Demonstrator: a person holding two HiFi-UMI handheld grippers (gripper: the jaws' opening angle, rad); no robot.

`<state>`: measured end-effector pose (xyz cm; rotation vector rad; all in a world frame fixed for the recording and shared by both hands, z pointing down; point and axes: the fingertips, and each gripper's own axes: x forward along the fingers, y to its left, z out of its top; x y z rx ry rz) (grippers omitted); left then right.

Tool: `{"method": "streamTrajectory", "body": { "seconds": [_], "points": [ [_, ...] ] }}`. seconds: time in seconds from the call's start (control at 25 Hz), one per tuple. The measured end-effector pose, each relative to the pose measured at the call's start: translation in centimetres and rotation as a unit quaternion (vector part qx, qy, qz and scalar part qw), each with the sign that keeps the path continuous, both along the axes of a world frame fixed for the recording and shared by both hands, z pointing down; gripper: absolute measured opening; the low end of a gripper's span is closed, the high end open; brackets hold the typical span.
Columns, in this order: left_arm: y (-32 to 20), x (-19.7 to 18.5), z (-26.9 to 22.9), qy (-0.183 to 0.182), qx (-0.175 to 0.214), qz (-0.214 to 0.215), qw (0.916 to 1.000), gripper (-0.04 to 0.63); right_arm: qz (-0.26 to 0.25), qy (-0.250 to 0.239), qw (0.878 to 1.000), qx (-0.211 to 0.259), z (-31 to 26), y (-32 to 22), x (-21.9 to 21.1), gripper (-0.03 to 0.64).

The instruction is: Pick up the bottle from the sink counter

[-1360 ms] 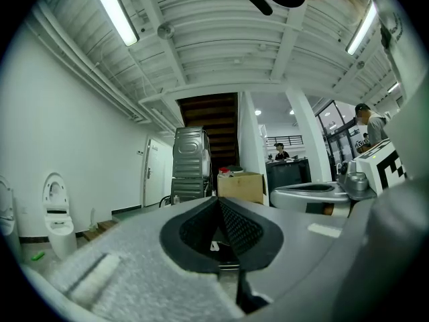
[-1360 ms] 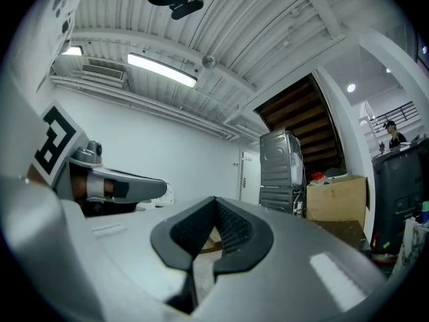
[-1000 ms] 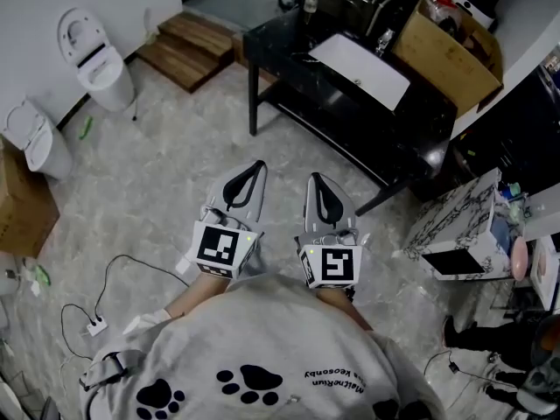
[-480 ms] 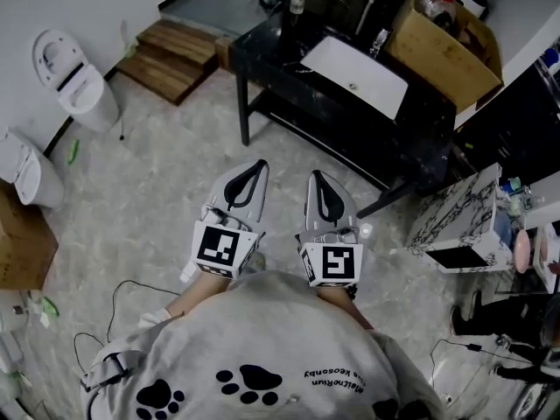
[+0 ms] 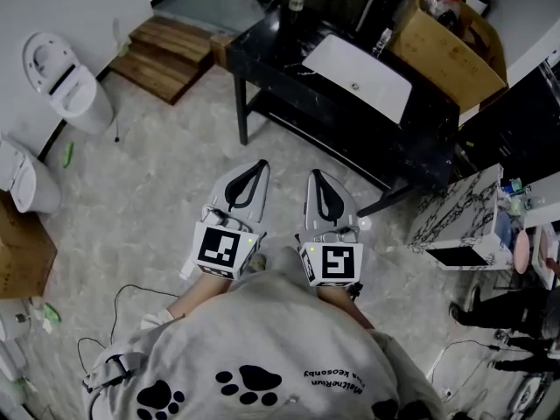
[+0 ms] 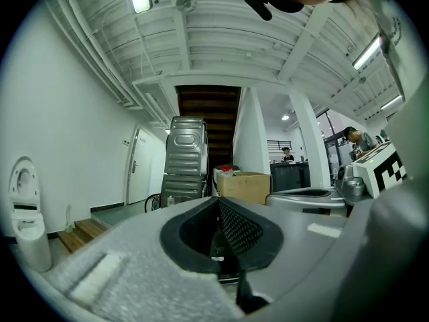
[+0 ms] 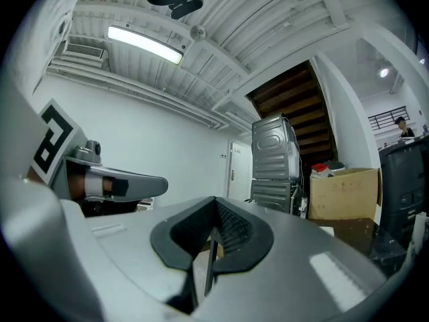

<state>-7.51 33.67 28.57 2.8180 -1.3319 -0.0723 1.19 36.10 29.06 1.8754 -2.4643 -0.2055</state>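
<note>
The black sink counter (image 5: 262,46) with a white basin (image 5: 357,77) stands ahead of me in the head view. A small bottle (image 5: 297,1) sits on its far left corner, and a clear bottle (image 5: 382,40) stands by the basin's far right side. Both grippers hang side by side close to my body, well short of the counter. My left gripper (image 5: 255,166) is shut with nothing in it. My right gripper (image 5: 315,178) is shut and empty too. In the left gripper view the left gripper (image 6: 218,201) points level toward the counter, and in the right gripper view the right gripper (image 7: 216,201) does the same.
An open cardboard box (image 5: 446,38) stands right of the counter. Two white toilets (image 5: 66,68) (image 5: 17,178) and wooden steps (image 5: 166,46) line the left wall. A marble-patterned box (image 5: 455,221) sits at right. Cables (image 5: 131,291) trail on the floor at left.
The counter has shifted left and a little nearer in the head view as I move toward it. Both grippers stay shut and level in front of my body.
</note>
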Motion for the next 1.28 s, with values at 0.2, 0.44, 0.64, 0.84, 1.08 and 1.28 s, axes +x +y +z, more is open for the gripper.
{"method": "streamTrajectory", "body": {
  "seconds": [0.2, 0.44, 0.64, 0.84, 1.08, 1.28],
  "points": [
    [-1.4, 0.0, 0.4, 0.003, -0.001, -0.004, 1.0000, -0.002, -0.005, -0.005, 1.000, -0.008, 0.6, -1.6, 0.0, 0.002],
    [-4.5, 0.6, 1.0, 0.005, -0.003, -0.013, 0.9999, -0.002, -0.016, -0.010, 1.000, -0.014, 1.5, -4.8, 0.6, 0.002],
    [-8.0, 1.9, 1.2, 0.009, -0.003, -0.017, 0.9998, -0.002, -0.023, -0.010, 0.999, -0.022, 2.0, -8.8, 2.1, 0.002],
    [-12.4, 3.2, 1.3, 0.015, -0.005, -0.027, 0.9995, -0.002, -0.039, -0.006, 0.999, -0.023, 2.2, -13.8, 3.4, 0.002],
    [-17.7, 4.6, 1.0, 0.015, -0.003, -0.048, 0.9987, -0.002, -0.059, -0.004, 0.998, -0.020, 1.9, -19.2, 5.1, 0.002],
    [-20.7, 6.3, 0.9, 0.011, -0.001, -0.061, 0.9981, -0.002, -0.076, 0.000, 0.997, -0.018, 1.7, -22.6, 6.8, 0.002]
  ]
}}
